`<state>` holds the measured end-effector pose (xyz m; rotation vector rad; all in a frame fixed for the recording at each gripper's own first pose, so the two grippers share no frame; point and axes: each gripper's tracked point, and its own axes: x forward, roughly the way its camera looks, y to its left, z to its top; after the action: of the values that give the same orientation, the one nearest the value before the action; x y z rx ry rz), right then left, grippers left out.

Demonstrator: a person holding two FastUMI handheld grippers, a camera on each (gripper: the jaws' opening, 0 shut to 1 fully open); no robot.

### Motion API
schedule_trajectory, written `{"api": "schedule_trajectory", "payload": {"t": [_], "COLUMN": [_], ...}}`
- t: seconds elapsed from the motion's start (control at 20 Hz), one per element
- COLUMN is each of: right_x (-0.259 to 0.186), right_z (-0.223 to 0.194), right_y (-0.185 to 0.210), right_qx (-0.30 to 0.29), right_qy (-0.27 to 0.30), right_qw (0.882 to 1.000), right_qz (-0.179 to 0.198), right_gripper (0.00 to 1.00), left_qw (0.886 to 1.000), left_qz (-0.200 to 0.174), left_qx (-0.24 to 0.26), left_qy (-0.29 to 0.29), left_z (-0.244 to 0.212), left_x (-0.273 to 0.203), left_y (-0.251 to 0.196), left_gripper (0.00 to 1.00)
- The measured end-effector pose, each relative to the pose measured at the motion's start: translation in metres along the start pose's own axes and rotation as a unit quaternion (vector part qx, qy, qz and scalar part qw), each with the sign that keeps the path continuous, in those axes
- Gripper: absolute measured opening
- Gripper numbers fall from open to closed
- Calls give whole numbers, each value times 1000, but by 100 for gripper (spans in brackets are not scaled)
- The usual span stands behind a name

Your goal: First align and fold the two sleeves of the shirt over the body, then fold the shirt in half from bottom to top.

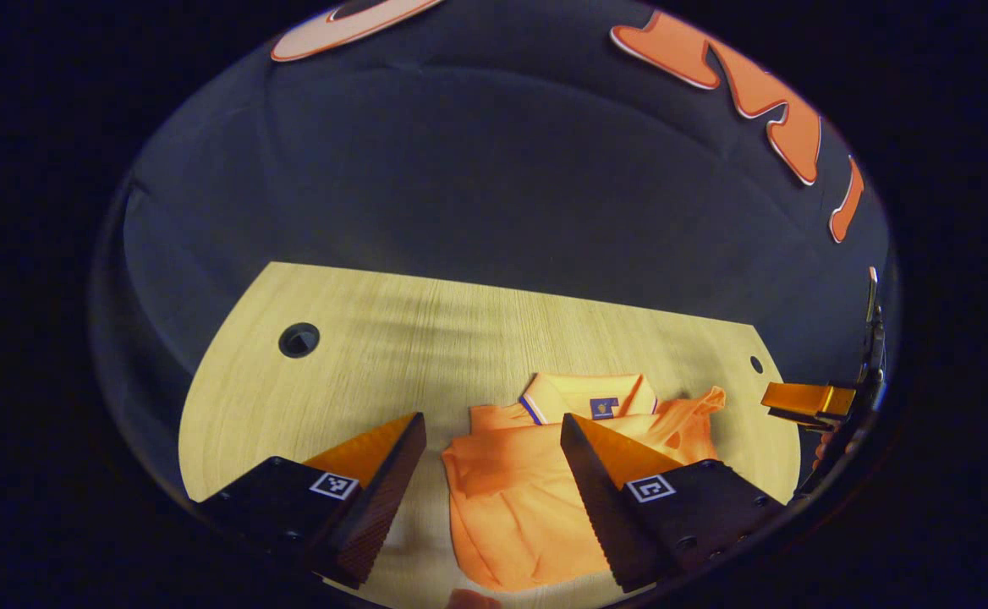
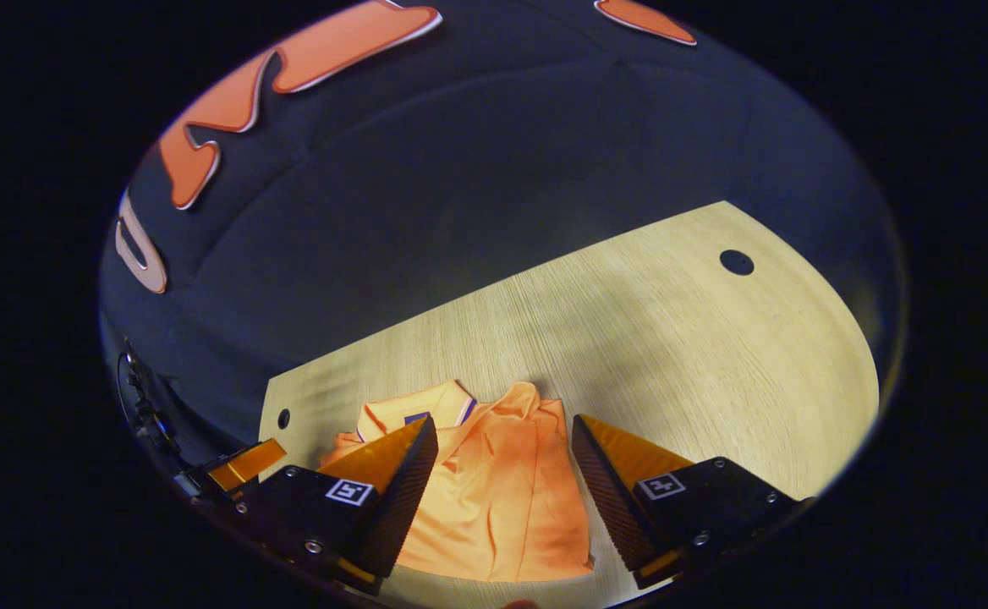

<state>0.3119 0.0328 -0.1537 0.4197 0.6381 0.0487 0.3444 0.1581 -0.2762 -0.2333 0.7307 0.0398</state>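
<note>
An orange polo shirt [image 1: 528, 499] lies on the wooden table [image 1: 359, 355], collar toward the far edge, with both sleeves folded in over the body. My left gripper [image 1: 492, 430] hovers open above the shirt's left half, nothing between its fingers. In the right gripper view the same shirt [image 2: 502, 499] lies below my right gripper [image 2: 504, 433], which is also open and empty over the shirt's right half. The right gripper [image 1: 807, 402] also shows at the far right of the left gripper view, and the left gripper [image 2: 244, 465] at the lower left of the right gripper view.
The table has a round cable hole near each far corner, one hole [image 1: 299, 340] on the left and one hole [image 2: 737, 262] on the right. Bare wood [image 2: 672, 355] spreads beyond the shirt. The dark booth wall rises behind the table's far edge.
</note>
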Motion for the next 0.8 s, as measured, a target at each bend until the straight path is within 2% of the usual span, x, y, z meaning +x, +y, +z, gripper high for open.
{"api": "schedule_trajectory", "payload": {"t": [0.25, 0.45, 0.65, 0.8], "right_x": [-61, -112, -153, -185], "right_z": [-10, -16, -34, -43], "right_y": [19, 33, 41, 42], "right_qx": [-58, -111, -156, -177], "right_qy": [-43, -80, -106, -140], "right_qw": [997, 990, 980, 972], "right_qz": [27, 44, 58, 65], "right_gripper": [98, 98, 98, 98], "left_qw": [998, 996, 989, 977], "left_qz": [0, 2, 18, 24], "left_qx": [15, 15, 4, 10], "left_qy": [-61, -90, -149, -213], "left_z": [7, -8, -23, -32], "left_x": [-76, -131, -179, -226], "left_y": [-25, -45, -54, -58], "left_gripper": [99, 99, 99, 98]}}
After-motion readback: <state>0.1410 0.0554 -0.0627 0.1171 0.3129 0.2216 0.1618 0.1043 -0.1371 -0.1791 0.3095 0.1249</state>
